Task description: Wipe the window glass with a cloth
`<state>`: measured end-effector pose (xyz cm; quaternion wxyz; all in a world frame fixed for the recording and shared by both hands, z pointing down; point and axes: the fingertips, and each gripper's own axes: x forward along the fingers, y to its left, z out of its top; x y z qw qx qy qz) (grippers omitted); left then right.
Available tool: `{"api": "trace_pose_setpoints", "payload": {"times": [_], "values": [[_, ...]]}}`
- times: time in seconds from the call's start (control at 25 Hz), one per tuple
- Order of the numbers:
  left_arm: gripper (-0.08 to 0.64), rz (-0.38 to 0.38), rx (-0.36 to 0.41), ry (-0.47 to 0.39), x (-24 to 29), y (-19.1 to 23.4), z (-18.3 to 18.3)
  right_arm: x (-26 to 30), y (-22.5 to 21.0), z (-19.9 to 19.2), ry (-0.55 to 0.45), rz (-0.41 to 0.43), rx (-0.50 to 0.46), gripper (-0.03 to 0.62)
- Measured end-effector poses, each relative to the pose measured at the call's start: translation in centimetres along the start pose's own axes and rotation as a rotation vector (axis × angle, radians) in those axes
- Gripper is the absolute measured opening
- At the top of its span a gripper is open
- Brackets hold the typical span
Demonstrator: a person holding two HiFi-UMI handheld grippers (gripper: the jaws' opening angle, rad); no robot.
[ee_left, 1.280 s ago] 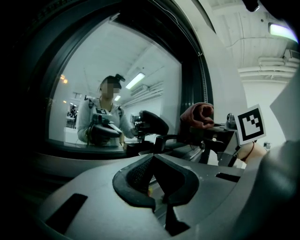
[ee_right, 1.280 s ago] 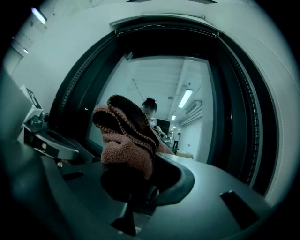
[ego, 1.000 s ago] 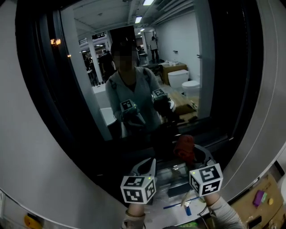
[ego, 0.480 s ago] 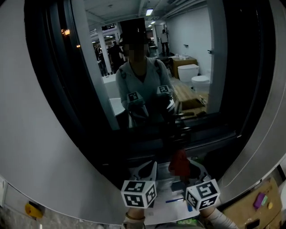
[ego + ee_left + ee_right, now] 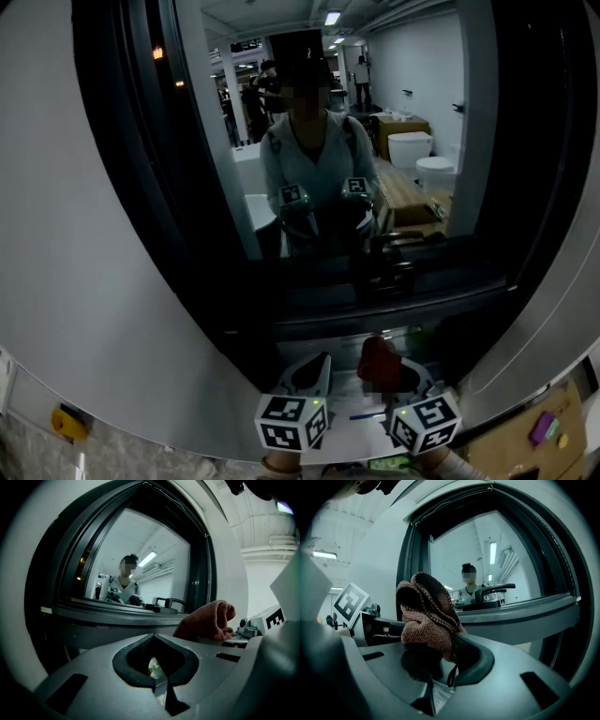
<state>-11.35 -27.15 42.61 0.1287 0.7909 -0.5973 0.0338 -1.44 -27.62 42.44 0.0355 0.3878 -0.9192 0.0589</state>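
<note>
The window glass (image 5: 319, 141) is dark and mirrors a person holding both grippers. A reddish-brown cloth (image 5: 378, 361) is bunched between the jaws of my right gripper (image 5: 394, 375), which is shut on it just below the window's lower frame (image 5: 375, 309). In the right gripper view the cloth (image 5: 426, 616) stands up out of the right gripper (image 5: 440, 660), with the glass (image 5: 487, 564) beyond. My left gripper (image 5: 317, 367) sits beside it on the left, shut with nothing in it. In the left gripper view the left gripper (image 5: 154, 663) has the cloth (image 5: 208, 620) to its right.
A black window handle (image 5: 487, 595) lies along the lower frame. The wide grey window surround (image 5: 112, 309) curves around the glass. Under the grippers lie white paper and a blue pen (image 5: 370, 414). A cardboard box (image 5: 548, 427) sits at the lower right.
Both grippers and the cloth have come down from in front of the lower glass to below the window frame. More of the glass now shows above them.
</note>
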Motion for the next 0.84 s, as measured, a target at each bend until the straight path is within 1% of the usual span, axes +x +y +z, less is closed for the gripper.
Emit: {"api": "trace_pose_setpoints", "payload": {"times": [0.32, 0.84], "values": [[0.004, 0.005, -0.020, 0.016, -0.9, 0.5, -1.2, -0.4, 0.9, 0.0, -0.003, 0.016, 0.007, 0.043], [0.005, 0.002, -0.025, 0.013, -1.4, 0.6, -1.6, -0.5, 1.7, -0.5, 0.011, 0.020, -0.006, 0.043]]}}
